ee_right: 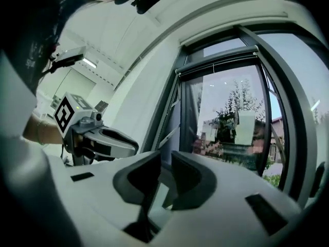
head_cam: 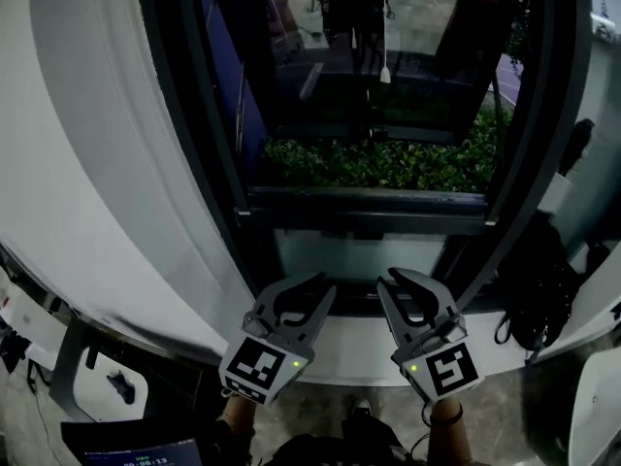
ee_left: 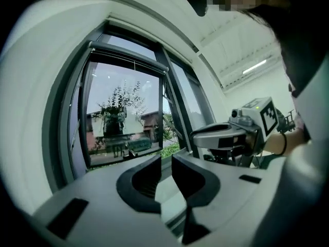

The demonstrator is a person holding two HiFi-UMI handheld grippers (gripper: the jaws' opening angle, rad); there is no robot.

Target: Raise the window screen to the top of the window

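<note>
The window (head_cam: 369, 115) has a dark frame and fills the middle of the head view. In both gripper views a dark rail (ee_left: 128, 54) (ee_right: 218, 60) lies across the top of the opening, with bare glass below it. A thin cord with a white knob (head_cam: 385, 71) hangs in front of the glass. My left gripper (head_cam: 326, 284) (ee_left: 166, 161) and right gripper (head_cam: 384, 280) (ee_right: 165, 161) hover side by side just above the white sill (head_cam: 359, 348). Both point at the window's lower frame bar (head_cam: 364, 216). Each is shut with nothing between its jaws and touches nothing.
A green hedge (head_cam: 388, 163) grows outside behind the glass. A black bag with straps (head_cam: 539, 289) sits by the right frame. White curved wall panels (head_cam: 97, 163) flank the window. A small display (head_cam: 136, 449) and a white seat-like object (head_cam: 107, 382) are at lower left.
</note>
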